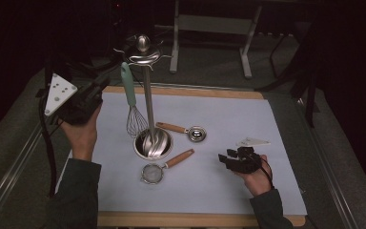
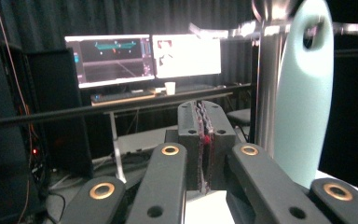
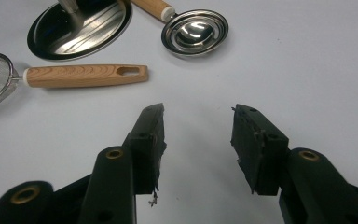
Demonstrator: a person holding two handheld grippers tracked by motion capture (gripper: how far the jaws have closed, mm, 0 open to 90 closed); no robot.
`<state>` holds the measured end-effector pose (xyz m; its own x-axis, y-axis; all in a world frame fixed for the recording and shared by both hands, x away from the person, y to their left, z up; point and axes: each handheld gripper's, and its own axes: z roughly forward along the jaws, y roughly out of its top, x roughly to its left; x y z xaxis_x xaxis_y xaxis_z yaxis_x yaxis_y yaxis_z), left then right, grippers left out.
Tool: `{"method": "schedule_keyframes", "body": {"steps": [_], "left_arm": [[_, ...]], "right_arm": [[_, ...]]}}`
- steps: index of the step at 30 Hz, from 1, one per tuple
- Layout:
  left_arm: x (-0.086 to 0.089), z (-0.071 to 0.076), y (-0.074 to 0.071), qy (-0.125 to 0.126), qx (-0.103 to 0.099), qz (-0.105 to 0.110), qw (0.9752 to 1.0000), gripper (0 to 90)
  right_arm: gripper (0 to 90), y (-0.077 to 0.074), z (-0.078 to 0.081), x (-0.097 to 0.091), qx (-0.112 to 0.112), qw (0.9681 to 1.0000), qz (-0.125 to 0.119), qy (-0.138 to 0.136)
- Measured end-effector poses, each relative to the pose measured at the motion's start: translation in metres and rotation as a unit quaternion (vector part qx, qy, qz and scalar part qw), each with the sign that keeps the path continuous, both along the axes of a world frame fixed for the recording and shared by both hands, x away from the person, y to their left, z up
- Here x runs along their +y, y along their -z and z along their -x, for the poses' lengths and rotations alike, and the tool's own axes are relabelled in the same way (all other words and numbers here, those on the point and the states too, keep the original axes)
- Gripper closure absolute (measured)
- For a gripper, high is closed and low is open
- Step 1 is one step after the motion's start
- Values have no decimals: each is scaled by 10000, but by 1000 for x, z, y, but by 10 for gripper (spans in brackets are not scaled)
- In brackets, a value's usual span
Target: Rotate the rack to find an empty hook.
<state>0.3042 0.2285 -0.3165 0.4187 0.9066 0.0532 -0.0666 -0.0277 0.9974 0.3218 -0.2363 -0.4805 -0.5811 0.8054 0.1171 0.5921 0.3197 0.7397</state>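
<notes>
Whisk (image 1: pixel 129 93) hung on stand (image 1: pixel 148 102), just beside clenched, empty left gripper (image 2: pixel 204 140). Right gripper (image 3: pixel 198 140) released, strainer (image 3: pixel 86 76) ahead; likely next grasp.

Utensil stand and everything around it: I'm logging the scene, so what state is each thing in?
Utensil stand: upright on the white mat.
Whisk: hanging from the stand's hook.
Measuring spoon: lying flat, bowl up.
Strainer: lying flat beside the stand's base.
Left gripper: shut, holding nothing, beside the whisk handle.
Right gripper: open, empty, low over the mat.
</notes>
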Motion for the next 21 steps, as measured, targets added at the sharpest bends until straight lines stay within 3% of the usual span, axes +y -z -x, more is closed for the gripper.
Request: {"method": "schedule_keyframes", "body": {"steps": [12,16,21], "left_arm": [[-2,14,41,154,454,-243,9986,863],[-3,19,57,171,630,-369,9972,863],[0,20,81,160,921,-378,9949,862]], "right_arm": [[538,2,1,-3,36,10000,-12,45],[538,2,0,-5,37,10000,-30,72],[539,2,1,-4,40,10000,-18,68]]}}
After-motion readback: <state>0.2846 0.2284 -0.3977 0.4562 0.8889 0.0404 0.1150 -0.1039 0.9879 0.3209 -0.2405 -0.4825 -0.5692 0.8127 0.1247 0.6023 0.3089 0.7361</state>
